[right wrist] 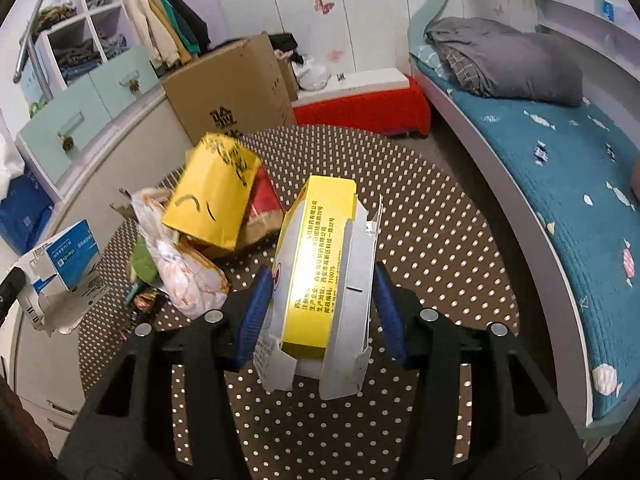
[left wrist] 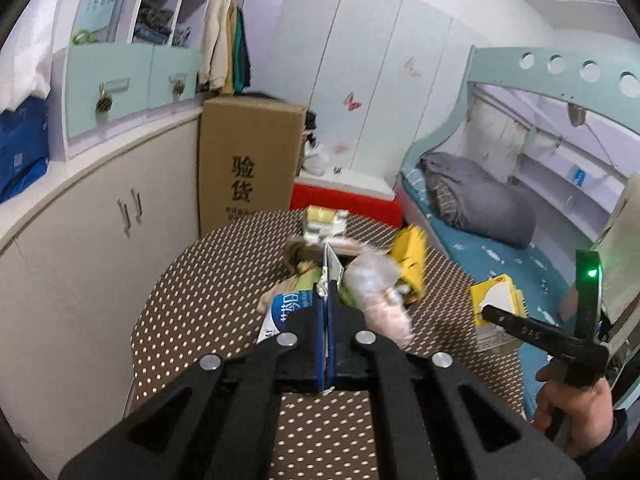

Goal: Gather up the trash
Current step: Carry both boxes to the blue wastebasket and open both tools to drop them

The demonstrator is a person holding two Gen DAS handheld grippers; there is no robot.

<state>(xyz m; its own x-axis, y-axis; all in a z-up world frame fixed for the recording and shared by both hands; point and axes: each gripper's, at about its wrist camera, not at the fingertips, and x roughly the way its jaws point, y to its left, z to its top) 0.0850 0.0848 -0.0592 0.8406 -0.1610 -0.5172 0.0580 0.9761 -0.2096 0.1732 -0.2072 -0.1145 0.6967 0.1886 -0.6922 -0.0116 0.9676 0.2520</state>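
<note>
Bedroom, round dotted surface (right wrist: 440, 240). Left hand-held gripper (left wrist: 327, 292) clamped tight on blue-white carton (left wrist: 286, 312), lifted. Right hand-held gripper (right wrist: 320, 300) pinching yellow-white box (right wrist: 320, 264) between blue pads. Trash pile (right wrist: 192, 240) left of right hand-held gripper, ahead of left one.

Left gripper (left wrist: 326, 292) jaws pinched on blue-white carton (left wrist: 294, 312), above dotted table (left wrist: 192, 300), trash pile (left wrist: 360, 268) beyond

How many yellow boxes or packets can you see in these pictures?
2. The yellow and white carton is clamped in the right gripper. The yellow packet lies on the trash pile on the dotted table. Others may be hidden underneath.
</note>
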